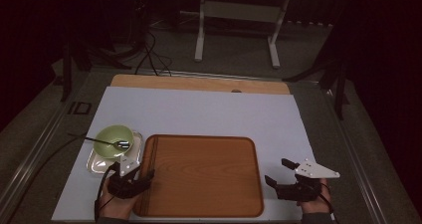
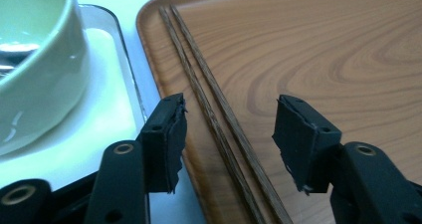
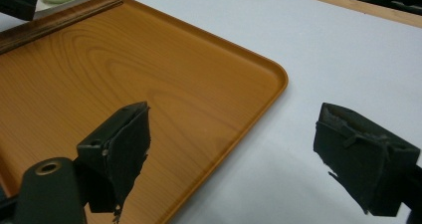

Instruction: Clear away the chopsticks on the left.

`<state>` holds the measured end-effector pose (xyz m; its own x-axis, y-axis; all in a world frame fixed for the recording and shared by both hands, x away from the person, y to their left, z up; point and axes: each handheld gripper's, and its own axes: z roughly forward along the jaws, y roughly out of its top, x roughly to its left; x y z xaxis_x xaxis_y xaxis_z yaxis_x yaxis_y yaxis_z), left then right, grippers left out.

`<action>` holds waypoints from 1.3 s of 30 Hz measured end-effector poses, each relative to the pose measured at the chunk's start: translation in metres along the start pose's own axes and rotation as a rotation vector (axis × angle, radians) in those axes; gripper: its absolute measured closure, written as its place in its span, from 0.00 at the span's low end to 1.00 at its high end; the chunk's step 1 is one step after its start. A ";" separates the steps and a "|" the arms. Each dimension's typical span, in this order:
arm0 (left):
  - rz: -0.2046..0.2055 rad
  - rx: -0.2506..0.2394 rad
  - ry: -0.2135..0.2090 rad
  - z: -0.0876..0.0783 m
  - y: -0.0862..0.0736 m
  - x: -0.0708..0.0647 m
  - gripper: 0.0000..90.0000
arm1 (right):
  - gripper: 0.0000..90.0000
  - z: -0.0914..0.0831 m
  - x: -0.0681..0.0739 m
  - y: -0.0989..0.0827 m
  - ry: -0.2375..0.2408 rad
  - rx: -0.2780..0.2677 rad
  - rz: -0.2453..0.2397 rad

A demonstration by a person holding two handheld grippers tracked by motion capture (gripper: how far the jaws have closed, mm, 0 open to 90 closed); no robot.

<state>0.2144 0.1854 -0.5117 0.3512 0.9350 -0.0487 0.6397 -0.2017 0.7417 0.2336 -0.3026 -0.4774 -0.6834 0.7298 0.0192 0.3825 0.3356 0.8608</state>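
A pair of dark wooden chopsticks [image 1: 151, 157] [image 2: 219, 119] lies side by side along the left edge of a brown wooden tray [image 1: 199, 176] [image 2: 323, 45] [image 3: 124, 59]. My left gripper [image 1: 133, 173] [image 2: 229, 127] is open. Its jaws stand on either side of the chopsticks, and the pads are clear of them. My right gripper [image 1: 277, 170] [image 3: 231, 144] is open over the tray's near right edge, with nothing between its jaws. One jaw is above the tray and the other above the white mat [image 1: 199, 109].
Left of the tray, a pale green bowl [image 1: 113, 138] [image 2: 35, 59] with a metal spoon [image 1: 107, 142] in it stands on a small steel tray [image 1: 97, 165] [image 2: 109, 114]. The white mat covers the table. A white stand [image 1: 239, 15] and cables are on the floor beyond.
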 end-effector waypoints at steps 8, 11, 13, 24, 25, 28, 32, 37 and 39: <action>-0.032 -0.011 -0.030 -0.006 0.006 0.002 0.50 | 0.16 0.000 0.000 0.000 0.002 0.002 -0.004; -0.037 -0.017 -0.033 -0.008 0.010 0.004 0.48 | 0.16 0.000 0.000 0.000 0.001 -0.001 -0.003; -0.040 -0.024 -0.035 -0.010 0.012 0.006 0.47 | 0.16 0.000 0.000 0.000 0.000 -0.002 -0.003; -0.057 -0.039 -0.016 -0.019 0.019 0.011 0.38 | 0.16 0.000 0.000 0.000 0.003 -0.002 -0.007; -0.056 -0.040 -0.015 -0.019 0.020 0.012 0.38 | 0.16 0.000 0.001 0.000 0.003 -0.002 -0.007; -0.060 -0.047 -0.009 -0.022 0.021 0.015 0.37 | 0.16 0.000 0.000 0.000 0.003 -0.004 -0.005; -0.060 -0.056 -0.005 -0.025 0.024 0.018 0.38 | 0.16 0.000 0.000 0.000 0.002 -0.005 -0.006; -0.052 -0.064 0.001 -0.027 0.027 0.022 0.38 | 0.16 0.000 0.000 0.000 0.000 -0.007 -0.006; -0.054 -0.069 0.001 -0.028 0.028 0.024 0.38 | 0.16 0.000 0.000 0.000 -0.001 -0.007 -0.006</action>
<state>0.2218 0.2106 -0.4731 0.3169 0.9443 -0.0889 0.6086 -0.1305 0.7827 0.2334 -0.3024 -0.4768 -0.6851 0.7283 0.0131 0.3736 0.3359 0.8646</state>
